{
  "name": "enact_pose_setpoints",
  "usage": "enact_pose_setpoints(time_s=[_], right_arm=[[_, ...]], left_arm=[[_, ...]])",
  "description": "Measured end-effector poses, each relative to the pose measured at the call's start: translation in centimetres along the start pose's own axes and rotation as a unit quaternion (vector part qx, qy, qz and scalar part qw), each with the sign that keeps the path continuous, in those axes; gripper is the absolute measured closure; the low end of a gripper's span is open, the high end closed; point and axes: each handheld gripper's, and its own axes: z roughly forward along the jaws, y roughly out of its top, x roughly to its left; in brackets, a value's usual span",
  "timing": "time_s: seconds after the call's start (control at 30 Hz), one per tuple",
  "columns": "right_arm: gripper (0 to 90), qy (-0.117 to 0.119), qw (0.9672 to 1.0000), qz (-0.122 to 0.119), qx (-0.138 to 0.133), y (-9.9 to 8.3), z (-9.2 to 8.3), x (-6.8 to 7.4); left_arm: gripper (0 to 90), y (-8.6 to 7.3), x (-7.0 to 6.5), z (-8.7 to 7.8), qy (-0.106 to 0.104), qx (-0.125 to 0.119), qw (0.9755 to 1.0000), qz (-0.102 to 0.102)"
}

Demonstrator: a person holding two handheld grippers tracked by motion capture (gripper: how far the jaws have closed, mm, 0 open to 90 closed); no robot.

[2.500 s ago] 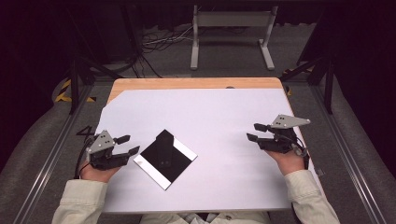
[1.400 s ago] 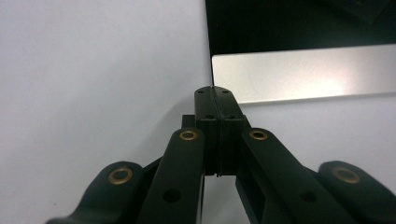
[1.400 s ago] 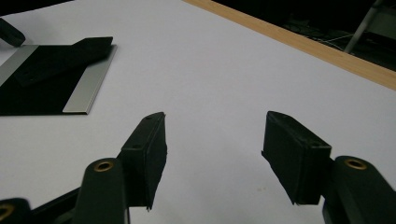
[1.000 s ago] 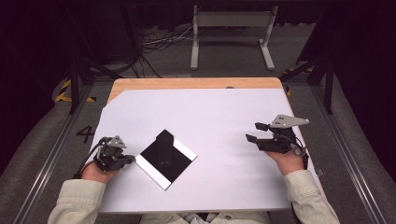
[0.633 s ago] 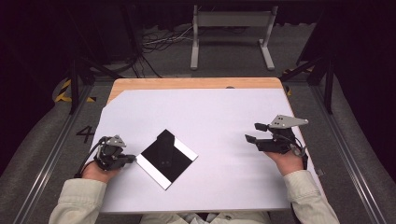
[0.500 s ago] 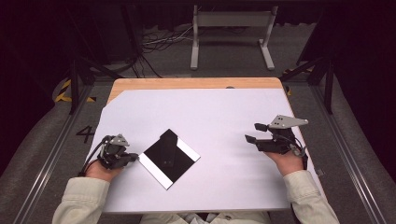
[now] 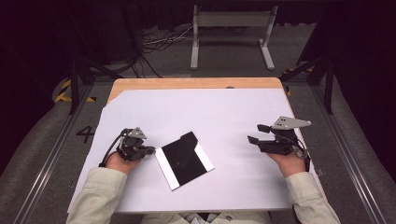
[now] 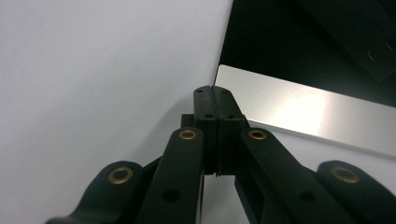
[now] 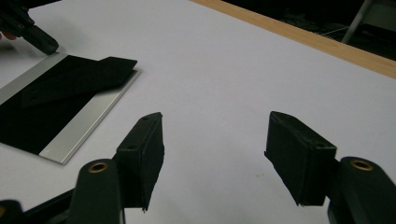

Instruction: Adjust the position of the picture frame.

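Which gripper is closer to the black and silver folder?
Left. The left gripper has its shut fingers at a corner of the black and silver folder; the right gripper sits open, well off to its other side.

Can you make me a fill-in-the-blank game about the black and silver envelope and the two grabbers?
1. The left gripper has its jaws ____.
2. Its closed tips sit at a silver-edged ____ of the envelope.
3. The right gripper has its jaws ____ with nothing between them.
4. The envelope lies on a ____ sheet.

Missing words: shut; corner; open; white
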Motion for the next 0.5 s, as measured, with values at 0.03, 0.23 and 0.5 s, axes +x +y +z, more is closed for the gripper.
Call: enact_pose_setpoints(time_s=[0.03, 0.23, 0.5], right_arm=[[37.3, -0.001, 1.0000, 0.001, 0.000, 0.0, 0.0, 0.0], [37.2, 0.000, 1.0000, 0.002, 0.002, -0.1, -0.1, -0.1], [37.9, 0.004, 1.0000, 0.001, 0.004, -0.1, 0.1, 0.0]], left_arm=[[90.0, 0.4, -0.1, 0.3, 0.000, -0.001, 1.0000, 0.004], [90.0, 2.2, -0.7, 1.8, -0.005, -0.005, 0.9999, 0.012], [90.0, 4.2, -1.6, 3.6, -0.007, -0.019, 0.9996, 0.020]])
